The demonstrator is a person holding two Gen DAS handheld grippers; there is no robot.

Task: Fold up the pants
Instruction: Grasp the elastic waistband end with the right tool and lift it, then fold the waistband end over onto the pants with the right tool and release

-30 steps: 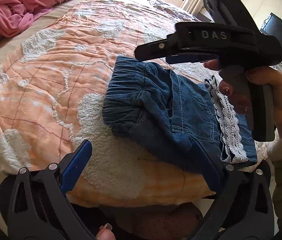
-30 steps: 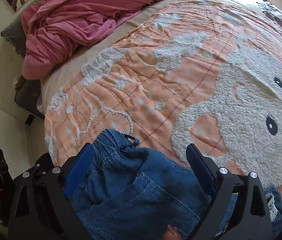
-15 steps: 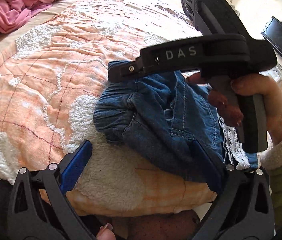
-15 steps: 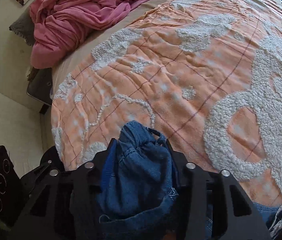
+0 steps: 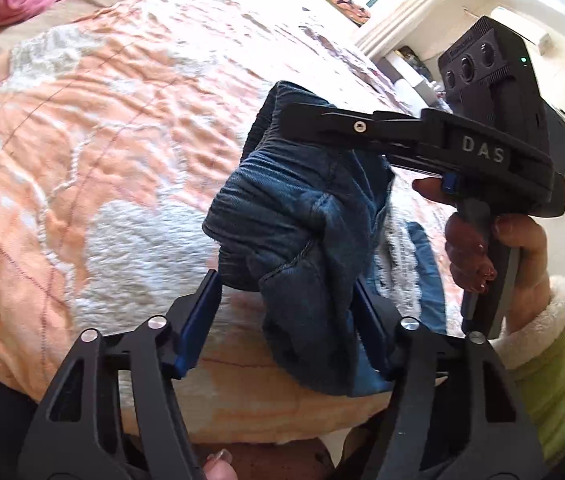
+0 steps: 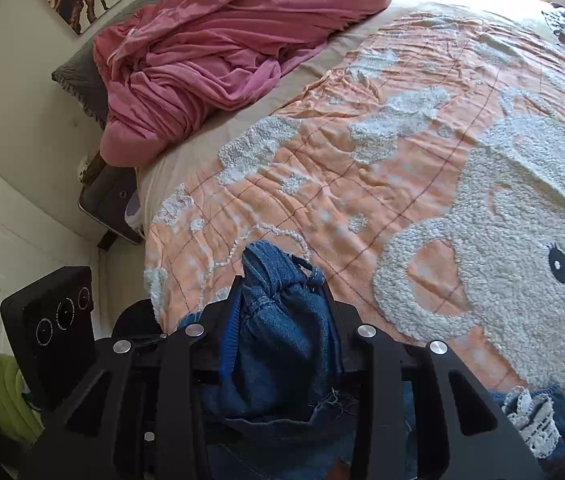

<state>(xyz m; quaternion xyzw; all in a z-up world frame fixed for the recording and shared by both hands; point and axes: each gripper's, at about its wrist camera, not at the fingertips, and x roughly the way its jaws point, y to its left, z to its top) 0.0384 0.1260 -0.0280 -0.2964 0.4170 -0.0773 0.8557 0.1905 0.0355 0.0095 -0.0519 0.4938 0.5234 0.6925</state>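
Note:
Blue denim pants (image 5: 290, 208) hang bunched above the orange quilt (image 5: 102, 140). From the right, my right gripper (image 5: 294, 116) clamps their gathered waistband. In the right wrist view the right gripper (image 6: 282, 284) has both pads squeezed onto the denim (image 6: 278, 340), its jaws still closing. A white lace hem (image 6: 526, 412) lies on the quilt at the lower right. My left gripper (image 5: 284, 280) is around the hanging lower fold, its jaws closing. The right pad lies against the cloth, and a gap shows beside the left pad (image 5: 198, 320).
A crumpled pink blanket (image 6: 222, 40) lies at the head of the bed. The quilt bears a large white fleecy bunny (image 6: 502, 240). A hand (image 5: 482, 248) in a green sleeve with a fleece cuff (image 5: 542, 360) holds the right gripper. The bed's near edge is just below the left gripper.
The right gripper shut on the waistband and lifted it off the quilt. The left jaws have narrowed around the hanging denim. The pants went from lying flat to hanging bunched.

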